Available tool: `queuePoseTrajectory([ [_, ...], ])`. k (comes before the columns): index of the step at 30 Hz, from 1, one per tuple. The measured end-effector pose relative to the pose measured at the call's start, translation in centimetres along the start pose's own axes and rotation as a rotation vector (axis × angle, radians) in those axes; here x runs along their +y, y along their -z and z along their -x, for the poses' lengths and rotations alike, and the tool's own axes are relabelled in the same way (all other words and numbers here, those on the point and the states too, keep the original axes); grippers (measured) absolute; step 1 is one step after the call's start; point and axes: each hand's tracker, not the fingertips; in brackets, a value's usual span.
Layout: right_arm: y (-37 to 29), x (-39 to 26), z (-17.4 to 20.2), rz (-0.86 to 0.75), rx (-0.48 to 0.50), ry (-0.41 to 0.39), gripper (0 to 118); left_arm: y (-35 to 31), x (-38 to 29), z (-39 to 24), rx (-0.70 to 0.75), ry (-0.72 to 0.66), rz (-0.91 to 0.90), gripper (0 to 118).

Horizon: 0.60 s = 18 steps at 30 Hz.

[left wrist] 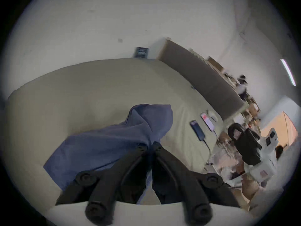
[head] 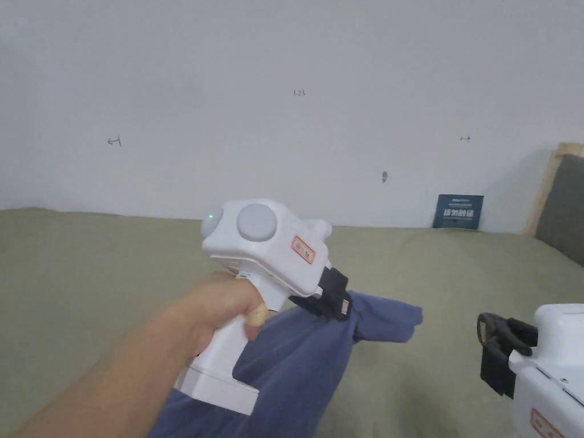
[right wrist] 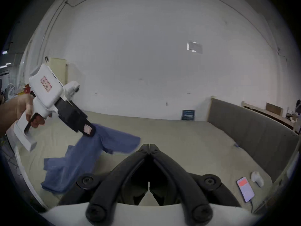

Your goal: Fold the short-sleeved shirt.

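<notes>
A blue short-sleeved shirt point(head: 296, 365) hangs bunched above the olive-green bed point(head: 85, 274). My left gripper point(head: 333, 302) is shut on its upper part and lifts it. In the left gripper view the jaws meet on the shirt point(left wrist: 114, 141) at the left gripper point(left wrist: 150, 145) tips. The right gripper view has the shirt point(right wrist: 78, 161) draping down to the bed, with one sleeve sticking out to the right. My right gripper point(right wrist: 149, 145) is shut with nothing between its jaws, held to the right of the shirt. It sits low at the right gripper point(head: 493, 336) spot in the head view.
A white wall rises behind the bed, with a small blue card point(head: 458, 211) leaning on it. A grey padded headboard point(right wrist: 247, 131) runs along the right side. Two phones point(left wrist: 197, 130) and a small white object point(right wrist: 257, 179) lie on the bed near it.
</notes>
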Motion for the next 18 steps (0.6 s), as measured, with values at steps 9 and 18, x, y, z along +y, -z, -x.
queuePoseTrajectory([
  [9, -1.7, -2.6, -3.1, 0.049, -0.06, 0.029, 0, 13.7, -5.5, -1.2, -0.082, -0.019, 0.212, 7],
  [18, -1.6, -2.6, -2.3, 0.046, -0.017, 0.035, 1, 8.2, -11.3, 4.0, 0.053, -0.19, 0.049, 66],
])
